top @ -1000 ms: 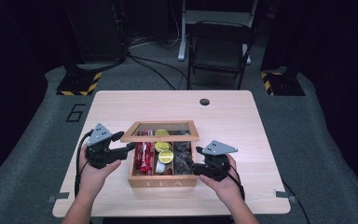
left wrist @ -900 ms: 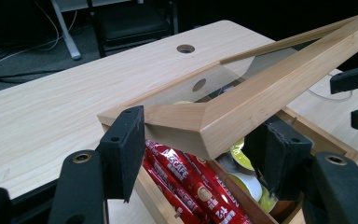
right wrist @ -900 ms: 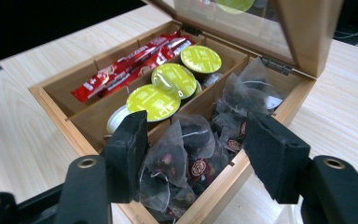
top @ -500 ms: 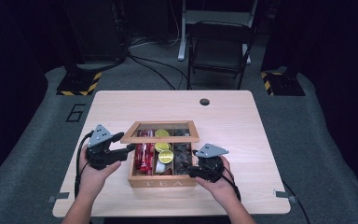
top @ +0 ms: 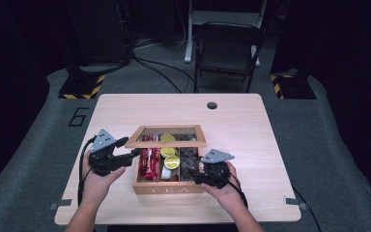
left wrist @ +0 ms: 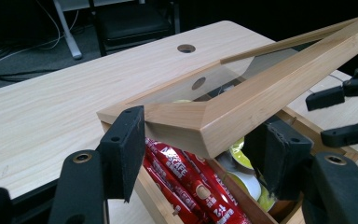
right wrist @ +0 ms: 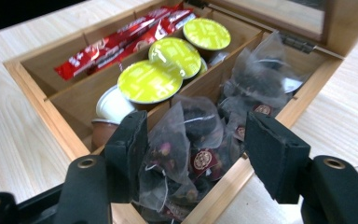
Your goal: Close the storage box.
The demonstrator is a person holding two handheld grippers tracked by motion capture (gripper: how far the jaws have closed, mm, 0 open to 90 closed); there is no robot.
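My left hand-held gripper (left wrist: 200,154) is clenched on the front corner of the glass-paned wooden lid (left wrist: 242,112), propping it up over the open wooden tea box (top: 168,182) at lower centre of the high view. My right hand-held gripper (right wrist: 193,147) hangs released over the clear mesh tea bags (right wrist: 191,140) in the right-hand compartment. I'd keep the lid steady, lower the right pads around one bag's gathered top and pinch lightly.

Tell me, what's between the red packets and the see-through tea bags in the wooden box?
Round yellow-green lidded capsules fill the middle compartment, seen in the right gripper view.
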